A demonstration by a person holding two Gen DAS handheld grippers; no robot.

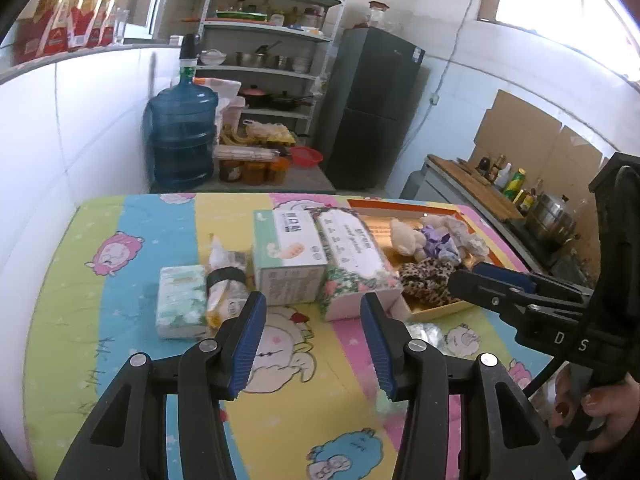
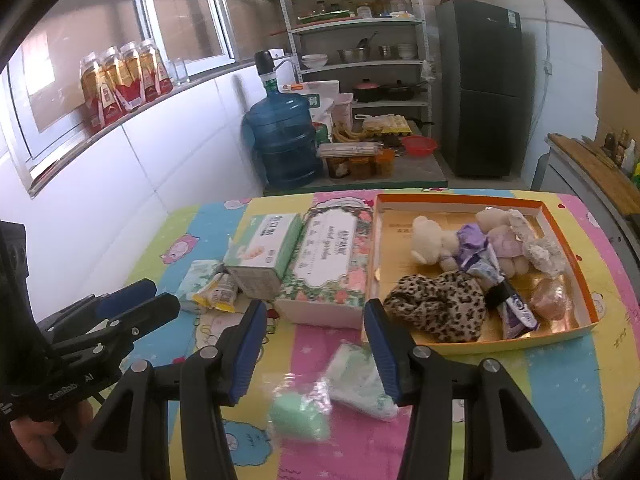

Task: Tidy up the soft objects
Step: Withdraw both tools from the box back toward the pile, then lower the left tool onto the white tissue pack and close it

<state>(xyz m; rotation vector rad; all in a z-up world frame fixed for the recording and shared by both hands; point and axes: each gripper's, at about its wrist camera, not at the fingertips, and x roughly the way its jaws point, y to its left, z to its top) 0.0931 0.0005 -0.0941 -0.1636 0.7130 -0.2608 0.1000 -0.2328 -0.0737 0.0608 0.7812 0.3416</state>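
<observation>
An orange-rimmed tray (image 2: 460,199) at the table's far right holds a cream plush bear (image 2: 428,240), a leopard-print scrunchie (image 2: 440,308) and other soft bits. Left of it lie a floral tissue pack (image 2: 328,264), a green-white tissue box (image 2: 264,252), a small tissue pack (image 1: 180,300) and a banded snack packet (image 1: 226,284). Two pale green packets (image 2: 300,412) in clear wrap lie under my right gripper (image 2: 316,306), which is open and empty. My left gripper (image 1: 313,300) is also open and empty, just short of the tissue box (image 1: 288,252) and floral pack (image 1: 352,256).
The table carries a cartoon-print cloth (image 1: 132,248) and meets a white tiled wall on its left. Behind it stand a blue water jug (image 1: 182,136), a crowded shelf rack (image 1: 276,52) and a dark fridge (image 1: 372,108). A counter with a pot (image 1: 552,216) runs along the right.
</observation>
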